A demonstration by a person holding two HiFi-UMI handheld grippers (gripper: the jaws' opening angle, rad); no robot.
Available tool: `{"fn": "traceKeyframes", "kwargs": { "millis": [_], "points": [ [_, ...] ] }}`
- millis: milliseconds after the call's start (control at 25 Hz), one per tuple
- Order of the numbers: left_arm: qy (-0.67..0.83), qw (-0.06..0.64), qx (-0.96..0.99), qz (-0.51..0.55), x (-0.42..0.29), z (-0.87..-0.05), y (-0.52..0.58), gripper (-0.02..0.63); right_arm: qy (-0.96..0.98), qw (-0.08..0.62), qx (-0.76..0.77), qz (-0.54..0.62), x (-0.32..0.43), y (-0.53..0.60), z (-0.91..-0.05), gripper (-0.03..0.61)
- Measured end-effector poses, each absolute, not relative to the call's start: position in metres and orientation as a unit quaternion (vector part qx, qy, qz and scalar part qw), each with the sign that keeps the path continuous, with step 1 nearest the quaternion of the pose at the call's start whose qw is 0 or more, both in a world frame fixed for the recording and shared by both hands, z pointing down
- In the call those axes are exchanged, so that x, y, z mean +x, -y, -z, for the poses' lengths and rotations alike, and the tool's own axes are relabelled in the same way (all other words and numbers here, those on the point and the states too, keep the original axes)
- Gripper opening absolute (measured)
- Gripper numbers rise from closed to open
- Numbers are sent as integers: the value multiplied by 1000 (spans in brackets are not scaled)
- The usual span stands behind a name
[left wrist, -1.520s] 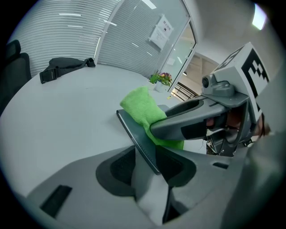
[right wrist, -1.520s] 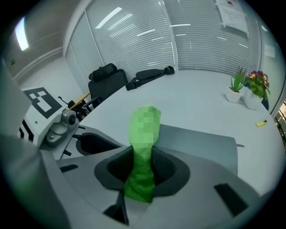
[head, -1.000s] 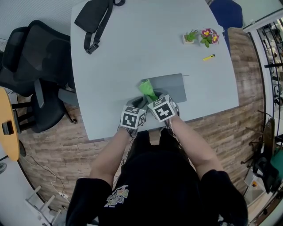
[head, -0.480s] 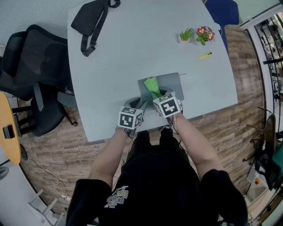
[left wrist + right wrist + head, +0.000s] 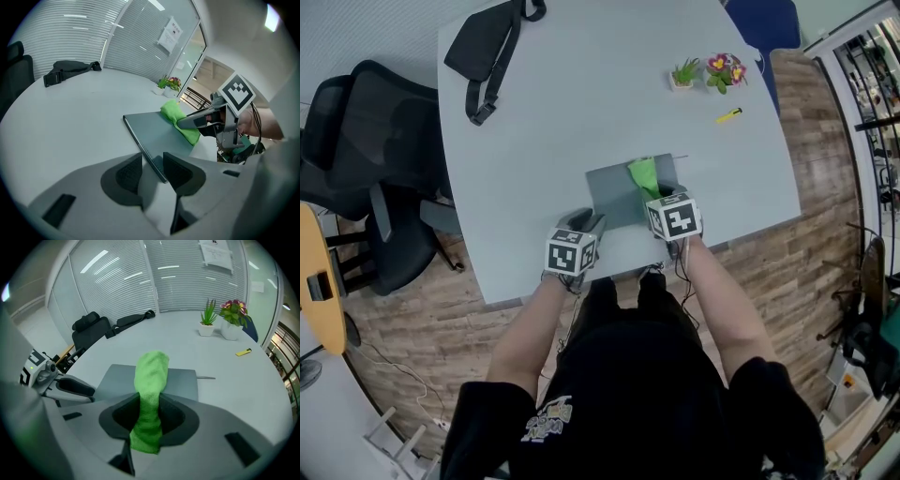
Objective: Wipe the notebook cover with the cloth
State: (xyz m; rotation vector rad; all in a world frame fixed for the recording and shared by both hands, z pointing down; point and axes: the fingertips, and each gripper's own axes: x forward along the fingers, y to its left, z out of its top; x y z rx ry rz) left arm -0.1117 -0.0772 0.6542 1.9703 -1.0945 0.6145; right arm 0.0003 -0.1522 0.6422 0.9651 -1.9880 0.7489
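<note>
right hand-held gripper [image 5: 149, 420]: pinching cloth [image 5: 643, 174], laid fwd on notebook [image 5: 614, 192] right end, mid table [image 5: 581, 94]. cover's long axis runs leftward. left hand-held gripper [image 5: 152, 171]: half-spread astride near-left corner.

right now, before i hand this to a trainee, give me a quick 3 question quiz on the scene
1. True or false: the right gripper is closed on the green cloth.
2. What sits between the jaws of the left gripper? A: a corner of the notebook. B: the cloth. C: nothing.
3. Fill in: in the head view, the black bag lies near the far ___ corner of the table.

Key: 1 true. 2 A. 3 left.
</note>
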Motion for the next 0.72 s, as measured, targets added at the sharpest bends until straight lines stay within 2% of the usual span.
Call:
{"fn": "traceKeyframes", "kwargs": {
  "millis": [720],
  "points": [
    [430, 392, 775, -246, -112, -655, 77, 144, 741, 374, 452, -327, 82, 169, -643, 112]
  ]
}}
